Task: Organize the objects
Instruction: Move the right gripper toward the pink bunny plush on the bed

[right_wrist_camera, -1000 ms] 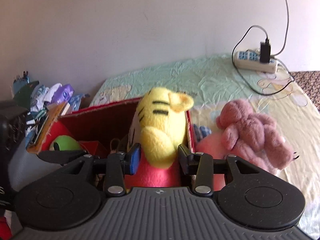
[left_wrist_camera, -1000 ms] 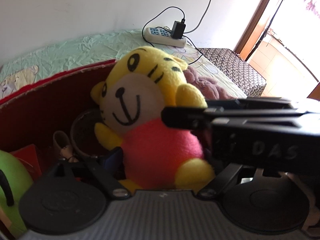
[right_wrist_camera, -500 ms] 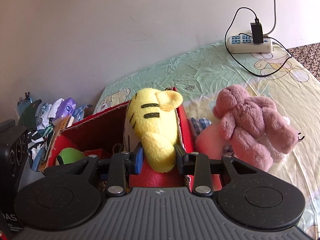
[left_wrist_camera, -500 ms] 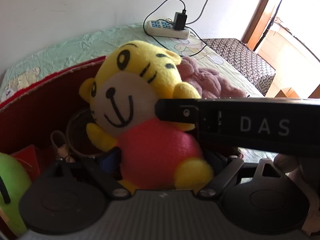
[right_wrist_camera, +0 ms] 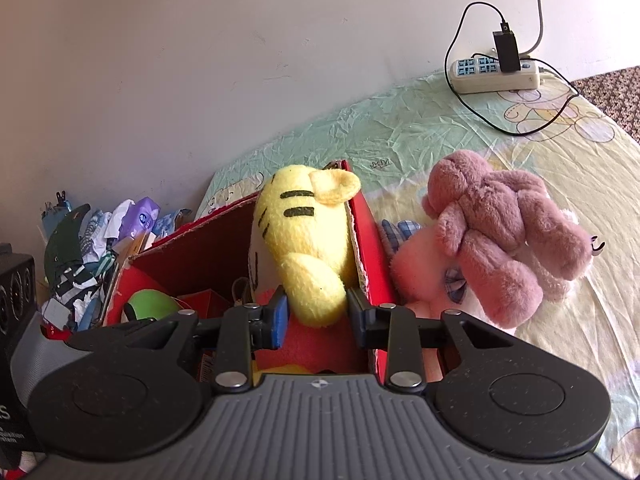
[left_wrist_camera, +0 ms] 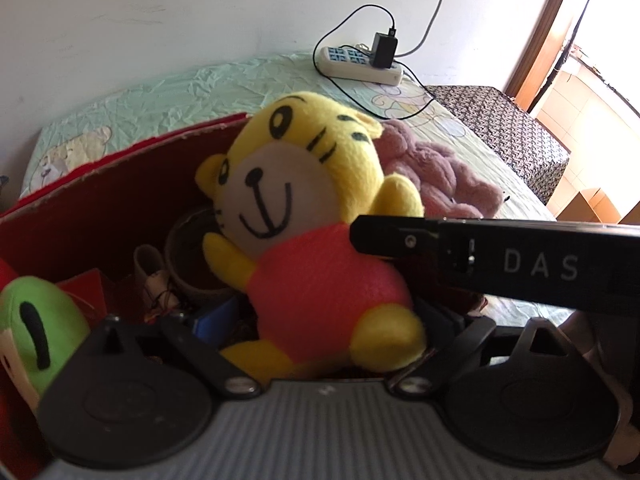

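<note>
The left tool (left_wrist_camera: 320, 326) has just been spreading its jaws, which flank the yellow-and-red plush tiger (left_wrist_camera: 316, 240) in the red cardboard box (left_wrist_camera: 120, 184) without pressing it; the right tool (right_wrist_camera: 316, 312) pinches the tiger's arm.

bright daylight floods in from the doorway (left_wrist_camera: 592, 92) at right, overexposed there; fisheye bending at edges, mild softness.
</note>
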`<state>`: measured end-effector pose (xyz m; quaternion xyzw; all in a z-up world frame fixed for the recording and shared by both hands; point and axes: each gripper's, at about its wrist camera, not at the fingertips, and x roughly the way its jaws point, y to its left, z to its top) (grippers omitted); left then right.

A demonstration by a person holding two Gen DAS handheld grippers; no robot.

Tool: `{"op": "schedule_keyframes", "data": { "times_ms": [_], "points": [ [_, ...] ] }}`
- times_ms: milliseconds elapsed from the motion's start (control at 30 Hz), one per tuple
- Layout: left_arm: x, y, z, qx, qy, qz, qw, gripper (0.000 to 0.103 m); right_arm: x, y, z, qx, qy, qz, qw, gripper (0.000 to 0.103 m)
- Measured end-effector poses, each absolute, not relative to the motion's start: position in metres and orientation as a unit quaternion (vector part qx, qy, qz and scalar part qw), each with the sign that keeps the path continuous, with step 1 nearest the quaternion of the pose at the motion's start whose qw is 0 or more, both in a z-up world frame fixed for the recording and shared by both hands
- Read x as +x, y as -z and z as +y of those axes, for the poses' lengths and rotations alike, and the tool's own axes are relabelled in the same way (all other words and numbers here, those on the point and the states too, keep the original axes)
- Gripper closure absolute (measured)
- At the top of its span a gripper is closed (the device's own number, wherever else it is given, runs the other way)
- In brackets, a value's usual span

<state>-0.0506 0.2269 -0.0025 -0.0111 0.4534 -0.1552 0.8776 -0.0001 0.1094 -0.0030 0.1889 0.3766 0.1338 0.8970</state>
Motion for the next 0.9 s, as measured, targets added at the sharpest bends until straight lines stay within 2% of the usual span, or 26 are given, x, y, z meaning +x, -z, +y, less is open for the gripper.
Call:
{"op": "schedule_keyframes", "data": {
  "times_ms": [400, 700, 900],
  "points": [
    [-0.059, 0.000, 0.234, -0.031, 0.144, 0.451, 0.880, 0.009, -0.005, 0.007, 0.106, 0.187, -0.143, 0.359, 0.903, 0.073],
    [-0.087, -0.016, 0.267, -0.046, 0.137, 0.416, 0.898, 0.009, -0.005, 0.007, 0.107, 0.175, -0.147, 0.357, 0.906, 0.074],
    [-0.080, -0.011, 0.282, -0.042, 0.090, 0.430, 0.897, 0.008, -0.006, 0.004, 0.109, 0.162, -0.136, 0.353, 0.912, 0.081]
  ]
}}
